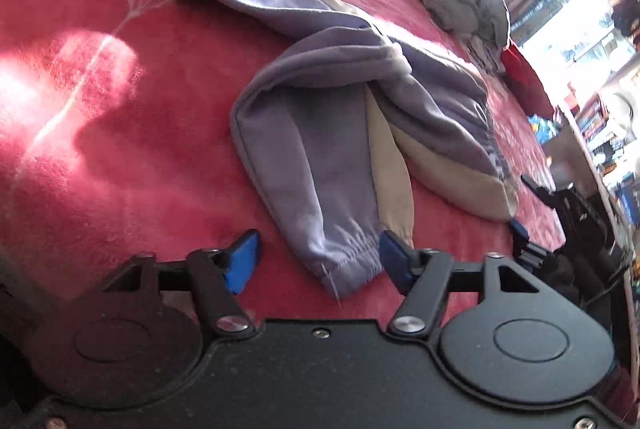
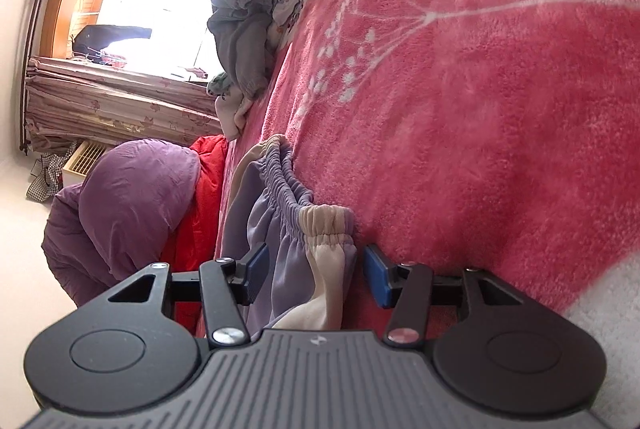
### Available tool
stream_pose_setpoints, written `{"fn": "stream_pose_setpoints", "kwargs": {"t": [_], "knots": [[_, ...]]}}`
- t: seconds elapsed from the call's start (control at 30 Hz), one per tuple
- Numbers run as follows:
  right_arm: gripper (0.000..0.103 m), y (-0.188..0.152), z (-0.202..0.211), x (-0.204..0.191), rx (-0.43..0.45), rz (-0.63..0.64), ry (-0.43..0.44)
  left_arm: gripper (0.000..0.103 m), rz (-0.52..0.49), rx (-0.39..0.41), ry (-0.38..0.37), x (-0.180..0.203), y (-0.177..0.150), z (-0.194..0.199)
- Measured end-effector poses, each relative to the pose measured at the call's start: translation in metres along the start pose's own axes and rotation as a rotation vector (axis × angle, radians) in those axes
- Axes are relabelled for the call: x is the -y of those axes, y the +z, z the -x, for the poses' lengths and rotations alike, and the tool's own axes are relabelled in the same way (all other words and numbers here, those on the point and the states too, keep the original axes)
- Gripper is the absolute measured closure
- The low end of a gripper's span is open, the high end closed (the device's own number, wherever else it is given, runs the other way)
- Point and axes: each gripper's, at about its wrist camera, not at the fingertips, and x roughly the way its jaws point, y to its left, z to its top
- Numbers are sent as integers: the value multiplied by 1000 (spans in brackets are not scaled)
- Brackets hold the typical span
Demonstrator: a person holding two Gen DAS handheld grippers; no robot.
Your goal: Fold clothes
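Lavender and cream sweatpants (image 1: 340, 117) lie crumpled on a red fleece blanket (image 1: 120, 149). One leg runs toward me and its elastic cuff (image 1: 352, 261) lies between the blue pads of my left gripper (image 1: 318, 245). That gripper is open: the right pad is at the cuff's edge and the left pad stands well clear. In the right wrist view the gathered waistband (image 2: 316, 225) hangs between the fingers of my right gripper (image 2: 315, 255), which is open with a gap at its right pad. The right gripper also shows at the waistband end (image 1: 524, 207).
A heap of grey and white clothes (image 1: 468, 5) (image 2: 244, 29) sits at the far side of the bed. A purple bundle (image 2: 128, 205) and red cloth (image 2: 200, 213) lie beside the bed edge. Crowded shelves (image 1: 600, 133) stand to the right, with a bright window and curtains (image 2: 120, 101) beyond.
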Motion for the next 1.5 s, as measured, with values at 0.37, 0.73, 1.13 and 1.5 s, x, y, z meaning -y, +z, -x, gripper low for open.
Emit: {"fn": "stream_pose_setpoints", "kwargs": {"t": [0.37,0.73,1.13,1.5], "knots": [[69,0,-6,0,25,45,-26,96,-396,202,-73,10,68,110],[82,-4,-8,-7,49,126,-81,97,-602,242,-44,19,142,179],[81,-3,-7,-2,45,104,-75,45,-189,121,295,-105,118,86],[65,-8,-7,-13,74,138,-56,84,32,126,261,-116,78,68]]}}
